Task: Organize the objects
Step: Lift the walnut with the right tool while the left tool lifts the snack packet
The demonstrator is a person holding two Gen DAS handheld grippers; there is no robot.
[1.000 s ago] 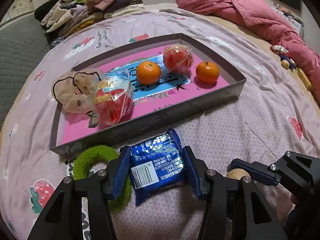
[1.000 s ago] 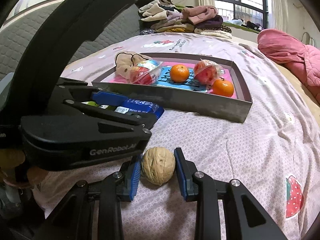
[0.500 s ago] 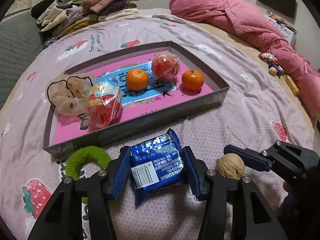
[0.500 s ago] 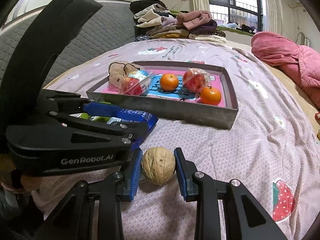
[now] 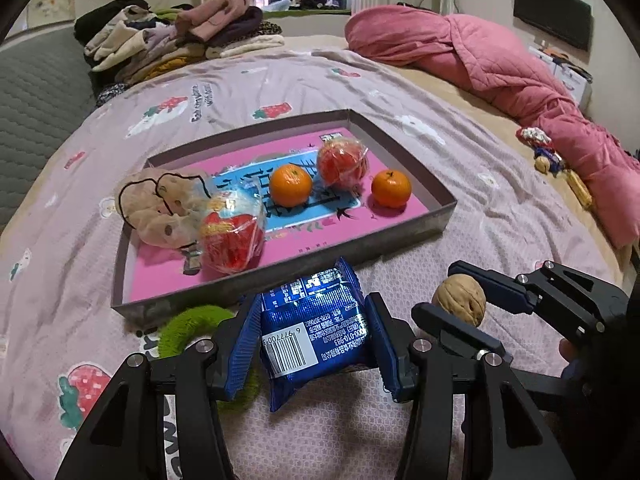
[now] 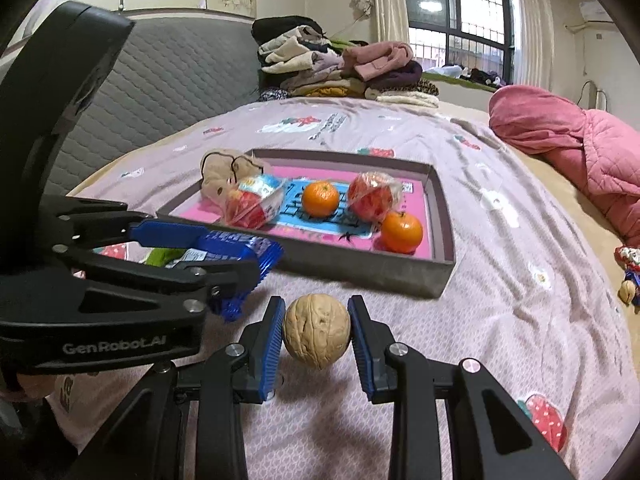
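Observation:
My left gripper (image 5: 314, 338) is shut on a blue snack packet (image 5: 316, 328), held just above the bedspread in front of the tray. My right gripper (image 6: 316, 334) is shut on a walnut (image 6: 316, 330), also clear of the bed. In the left wrist view the walnut (image 5: 460, 304) shows to the right of the packet. In the right wrist view the packet (image 6: 240, 248) shows at the left. The grey tray (image 5: 280, 276) with a pink floor holds two oranges (image 5: 291, 185), two wrapped red apples (image 5: 232, 236) and a beige scrunchie (image 5: 160, 208).
A green scrunchie (image 5: 188, 324) lies on the bedspread against the tray's front wall. Folded clothes (image 5: 176, 36) are piled at the far end. A pink quilt (image 5: 500, 76) runs along the right, with small toys (image 5: 544, 152) beside it. A grey padded headboard (image 6: 168, 76) stands at the left.
My left gripper has risen with the blue packet, so the tray looks smaller and farther off. The right gripper keeps the walnut and has tipped upward slightly.

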